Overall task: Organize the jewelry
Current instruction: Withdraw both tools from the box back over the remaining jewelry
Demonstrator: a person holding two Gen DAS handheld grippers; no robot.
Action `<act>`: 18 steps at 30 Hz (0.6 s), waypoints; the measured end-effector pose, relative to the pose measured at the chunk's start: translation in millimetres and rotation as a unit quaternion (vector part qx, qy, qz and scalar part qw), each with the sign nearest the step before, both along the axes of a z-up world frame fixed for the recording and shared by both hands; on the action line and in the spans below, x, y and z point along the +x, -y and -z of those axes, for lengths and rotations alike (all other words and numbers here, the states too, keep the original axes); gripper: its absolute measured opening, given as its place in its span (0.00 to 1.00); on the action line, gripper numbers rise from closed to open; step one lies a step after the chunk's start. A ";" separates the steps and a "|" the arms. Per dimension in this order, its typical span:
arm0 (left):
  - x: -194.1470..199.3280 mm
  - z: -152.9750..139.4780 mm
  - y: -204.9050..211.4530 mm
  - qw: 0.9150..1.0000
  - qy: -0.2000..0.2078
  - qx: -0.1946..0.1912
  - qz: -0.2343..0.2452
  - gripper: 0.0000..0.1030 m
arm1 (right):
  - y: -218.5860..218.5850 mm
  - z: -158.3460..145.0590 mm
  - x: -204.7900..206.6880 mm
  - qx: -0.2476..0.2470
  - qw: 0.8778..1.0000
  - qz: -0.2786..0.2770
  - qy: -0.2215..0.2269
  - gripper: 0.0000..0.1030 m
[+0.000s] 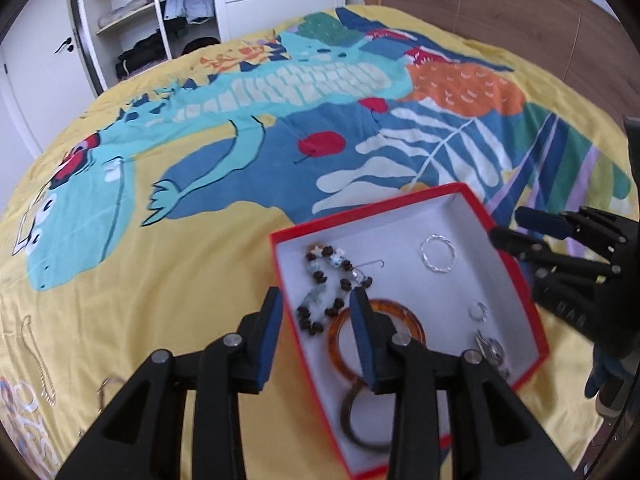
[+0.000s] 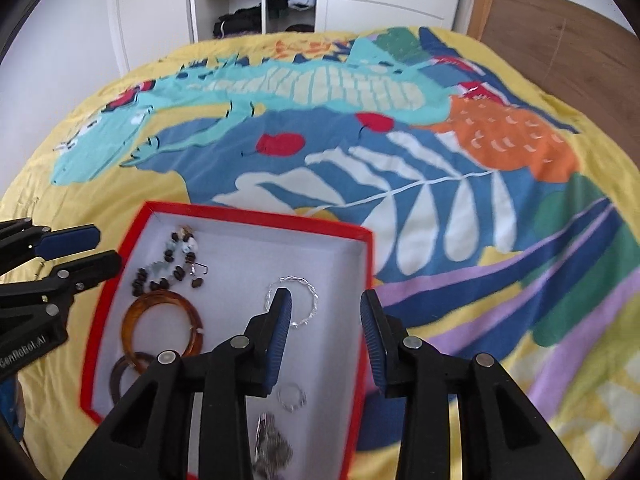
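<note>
Red box (image 1: 516, 264) lies flat, mouth upward; left gripper (image 1: 316, 340) and right gripper (image 2: 326, 340) gape empty.

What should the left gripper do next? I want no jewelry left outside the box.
Probably swing the open, empty left gripper left to the thin chain lying on the yellow bedspread, outside the red box.

Left gripper (image 1: 316, 328), jaws apart and empty, straddling the red box (image 1: 516, 280) wall at six o'clock; inside lie a beaded bracelet (image 1: 320, 280), amber bangle (image 1: 412, 320) and silver ring (image 1: 438, 254); right gripper (image 1: 516, 228) at three o'clock
</note>
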State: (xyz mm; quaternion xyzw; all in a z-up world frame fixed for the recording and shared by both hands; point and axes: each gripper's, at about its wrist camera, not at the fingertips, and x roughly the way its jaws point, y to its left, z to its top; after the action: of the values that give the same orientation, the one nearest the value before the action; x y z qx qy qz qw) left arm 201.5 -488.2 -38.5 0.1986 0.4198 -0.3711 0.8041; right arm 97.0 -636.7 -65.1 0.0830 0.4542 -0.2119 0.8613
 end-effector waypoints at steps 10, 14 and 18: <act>-41.7 -26.8 -123.7 0.999 0.000 0.005 -0.038 0.32 | -42.5 -67.7 -64.7 -0.004 0.999 0.021 0.045 0.36; -43.9 -29.8 -196.5 0.996 0.003 0.009 -0.083 0.32 | -79.8 -84.7 -81.3 0.000 0.998 0.008 0.063 0.36; -42.3 -35.8 -267.1 0.991 0.015 0.012 -0.131 0.32 | -118.3 -92.2 -94.5 0.012 0.997 -0.004 0.073 0.36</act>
State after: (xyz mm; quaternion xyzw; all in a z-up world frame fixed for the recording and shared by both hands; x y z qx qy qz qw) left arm 159.2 -221.0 -2.7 0.1566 0.4347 -0.2547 0.8495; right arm 2.5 -518.4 27.1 0.1064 0.3926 -0.1964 0.8922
